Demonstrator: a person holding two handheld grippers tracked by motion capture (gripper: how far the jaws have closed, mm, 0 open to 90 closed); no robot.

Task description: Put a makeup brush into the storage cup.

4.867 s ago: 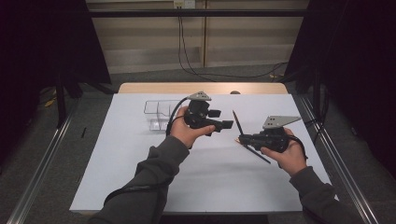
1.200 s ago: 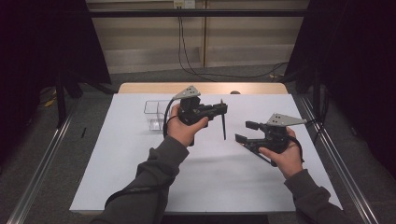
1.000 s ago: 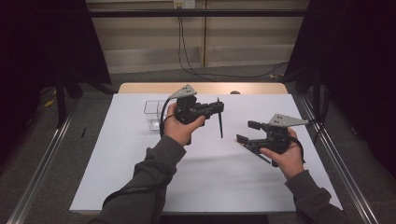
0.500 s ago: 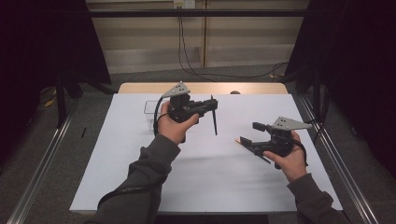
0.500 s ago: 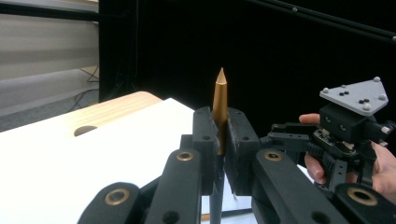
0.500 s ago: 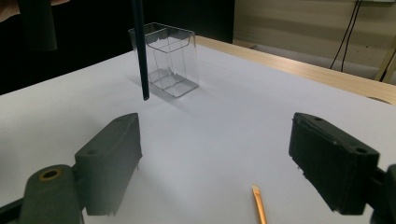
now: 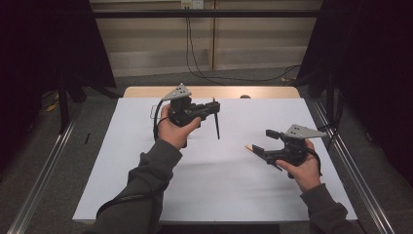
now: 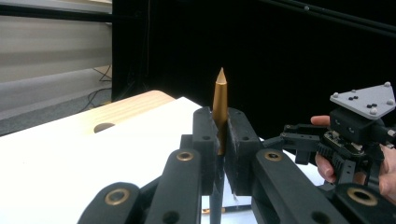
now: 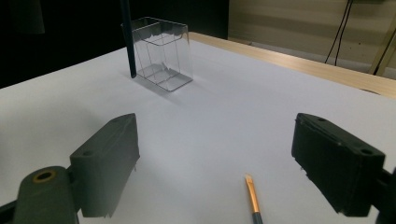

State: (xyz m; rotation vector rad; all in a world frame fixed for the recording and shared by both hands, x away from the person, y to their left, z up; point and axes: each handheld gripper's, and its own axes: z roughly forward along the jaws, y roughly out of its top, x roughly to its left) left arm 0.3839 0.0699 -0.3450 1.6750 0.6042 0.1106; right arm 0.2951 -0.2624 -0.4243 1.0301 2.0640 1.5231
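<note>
Gripping a thin rod (image 7: 216,124), the left gripper (image 7: 214,105) hung above the far middle of the white table (image 7: 195,195), its jaws pressed tight on the shaft. In the high view the rod's long axis ran almost straight from 12 to 6 o'clock. Its dark lower length dropped from the jaws and its end was clear of the table.

In the left gripper view the rod (image 8: 220,102) stood upright in that gripper (image 8: 222,135), its gold pointed end aimed at 12 o'clock above the pads.

The right gripper (image 7: 265,141) was at about 4 o'clock from the left one, well apart from it and low over the table. Its jaws stood wide and had just been opening, with nothing pinched between them.

A small brush (image 7: 249,146) lay flat on the table just by that gripper's tips. In the right gripper view the brush (image 9: 252,191) lay under the gap of the gripper (image 9: 215,158), its flat orange tip pointing near 12 o'clock.

Farther off at 11 o'clock in that view stood a clear box (image 9: 163,51). The rod's dark shaft (image 9: 127,42) was upright at its left edge.
</note>
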